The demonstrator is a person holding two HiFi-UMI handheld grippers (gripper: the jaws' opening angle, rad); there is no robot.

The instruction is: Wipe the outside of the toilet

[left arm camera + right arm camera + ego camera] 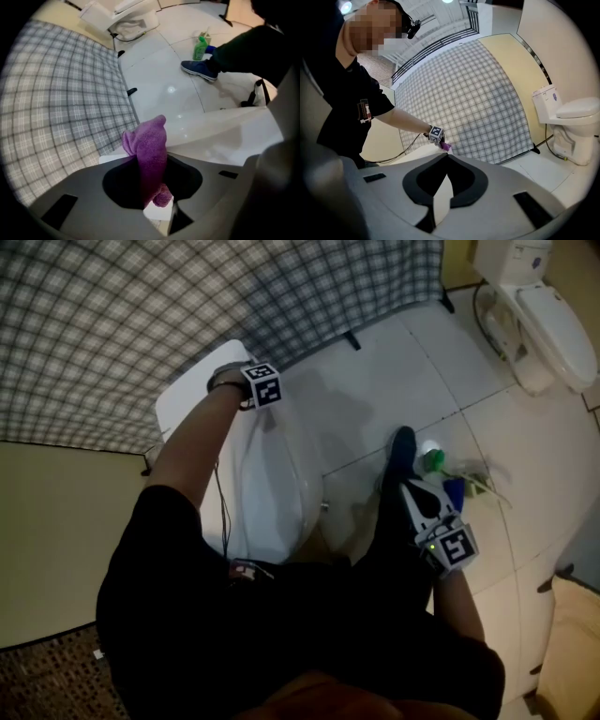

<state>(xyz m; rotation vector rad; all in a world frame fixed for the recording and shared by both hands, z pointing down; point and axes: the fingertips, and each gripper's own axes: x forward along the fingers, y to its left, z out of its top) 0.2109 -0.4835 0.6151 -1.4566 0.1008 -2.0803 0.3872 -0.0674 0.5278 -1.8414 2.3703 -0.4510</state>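
The left gripper [152, 161] is shut tight on a purple cloth [149, 143]. The cloth sticks up out of the jaws. This gripper is at the back of the white toilet [277, 493], by the top of its tank [186, 407], and the cloth is at the tank there.

The right gripper [446, 157] has its jaw tips together. It holds nothing. It hangs low by the person's leg, beside the toilet bowl. Each gripper has a cube with black and white square marks, and there are no words on them.

A blue shoe [200, 69] stands on the white tile floor [375, 390] near the toilet. Just past the shoe is a green bottle [201, 47]. Its label is too small to read.

Behind the toilet hangs a grey checked curtain [187, 306]. Far off by the wall stands a second white toilet [567, 122]. It has a small blue mark [553, 97] on its tank, too tiny to read.
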